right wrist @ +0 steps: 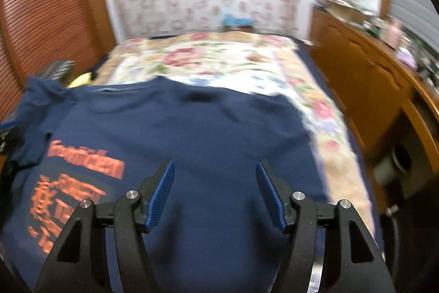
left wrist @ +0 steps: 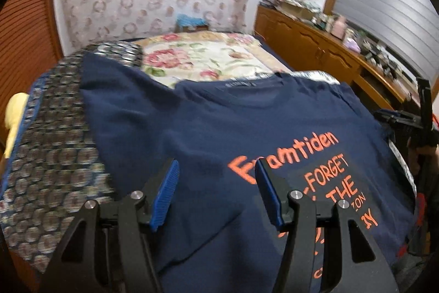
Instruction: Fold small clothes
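Note:
A navy T-shirt with orange lettering lies spread flat on the bed, neckline toward the far end. In the left wrist view my left gripper hovers over the shirt just left of the print, jaws open, with only flat cloth below them. The right wrist view shows the same T-shirt, with the print at the left. My right gripper stands open over the plain right part of the shirt, with nothing pinched between its blue pads. This view is blurred.
A floral bedspread covers the bed beyond the shirt. A dark patterned quilt and a yellow object lie at the left. A wooden sideboard loaded with small items runs along the right. A slatted wooden door stands at the left.

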